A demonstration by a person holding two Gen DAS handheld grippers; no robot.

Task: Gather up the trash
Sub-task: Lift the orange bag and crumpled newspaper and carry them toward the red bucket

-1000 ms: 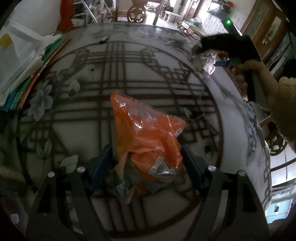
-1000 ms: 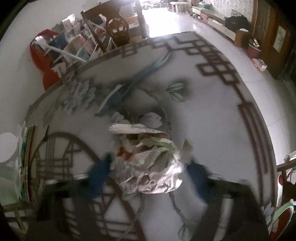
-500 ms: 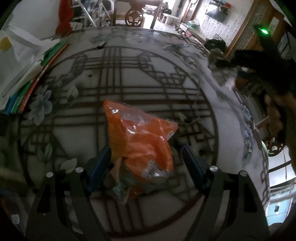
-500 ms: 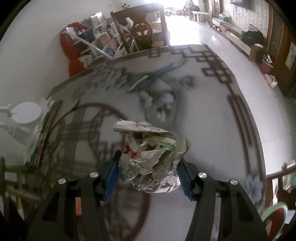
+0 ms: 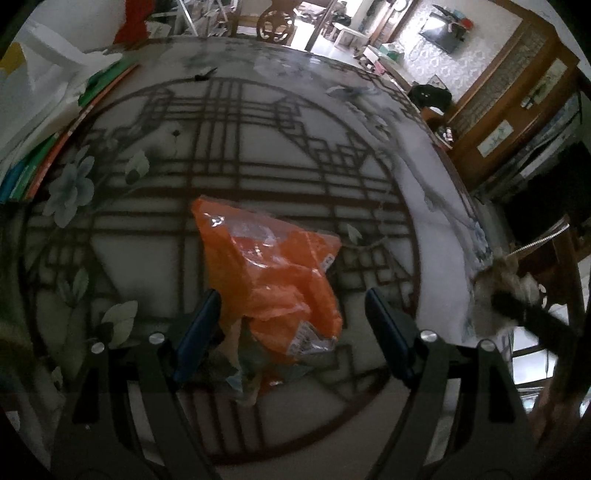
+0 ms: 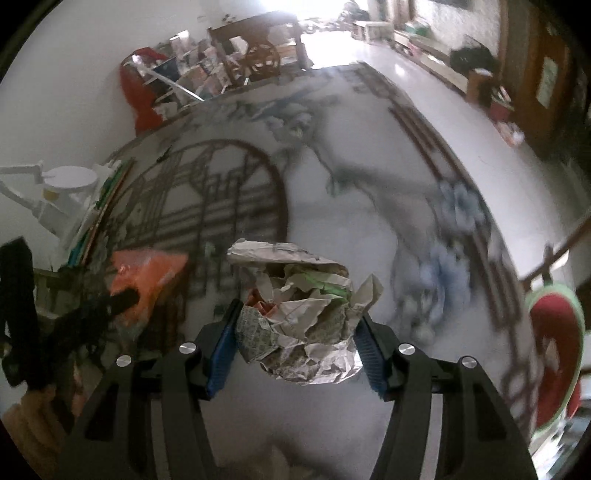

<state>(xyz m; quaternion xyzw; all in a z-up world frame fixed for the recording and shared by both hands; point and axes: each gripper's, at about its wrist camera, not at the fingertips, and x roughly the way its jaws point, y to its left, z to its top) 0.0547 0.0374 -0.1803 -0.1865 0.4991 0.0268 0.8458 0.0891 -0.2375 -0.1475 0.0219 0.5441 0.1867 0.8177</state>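
An orange plastic bag with crumpled wrappers at its near end lies on the patterned table. My left gripper is open around the bag's near end. Its left pad is close to the bag and its right pad stands clear of it. My right gripper is shut on a crumpled newspaper ball and holds it above the table. In the left wrist view that paper ball shows blurred at the table's right edge. In the right wrist view the orange bag lies at the left.
Coloured folders and white papers are stacked along the table's left side, beside a white lamp. A small dark object lies far back. A wooden chair stands beyond the table. A red and green round seat is at the right.
The right gripper has carried the paper ball from the far right of the table to the near right edge. The left gripper has stayed over the orange bag.
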